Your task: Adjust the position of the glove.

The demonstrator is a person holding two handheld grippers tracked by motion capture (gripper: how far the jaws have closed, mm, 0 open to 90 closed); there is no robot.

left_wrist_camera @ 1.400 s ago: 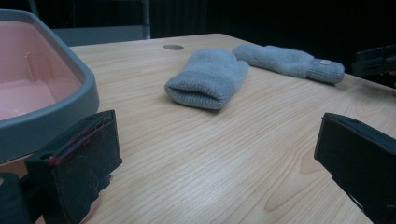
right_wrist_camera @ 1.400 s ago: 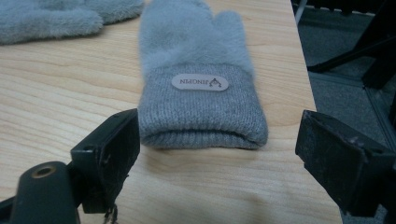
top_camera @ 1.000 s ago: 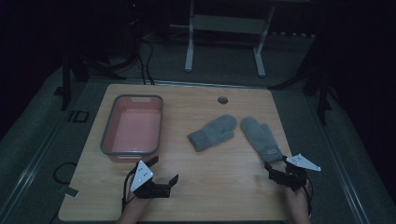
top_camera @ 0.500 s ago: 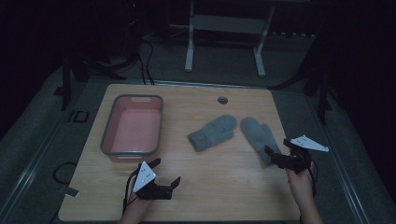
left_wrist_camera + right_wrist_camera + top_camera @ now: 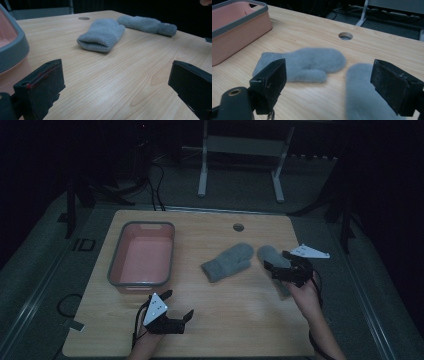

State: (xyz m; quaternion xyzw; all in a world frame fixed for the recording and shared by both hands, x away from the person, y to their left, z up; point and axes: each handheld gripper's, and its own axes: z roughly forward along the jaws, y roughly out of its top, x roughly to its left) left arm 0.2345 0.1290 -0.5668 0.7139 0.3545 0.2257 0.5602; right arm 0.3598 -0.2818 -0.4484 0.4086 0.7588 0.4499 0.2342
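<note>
Mittens lie on the wooden table [image 5: 240, 320]: your right gripper [image 5: 278, 265] hovers with jaws spread wide and empty over the right mitten [image 5: 270, 254], while the left mitten [image 5: 227, 261] rests just beside it. Your left gripper [image 5: 177, 306] sits near the table's front edge, jaws wide apart, holding nothing, near the pink bin [image 5: 142, 281].

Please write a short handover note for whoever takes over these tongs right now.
Right tongs: open, over the right mitten, nothing gripped.
Left tongs: open, idle at the near table edge, in front of the pink bin.
Left mitten: flat mid-table, cuff toward the bin.
Done: nothing moved into the bin; neither mitten lifted.
Left, as it looks: close on the right mitten, then probably bin both.
</note>
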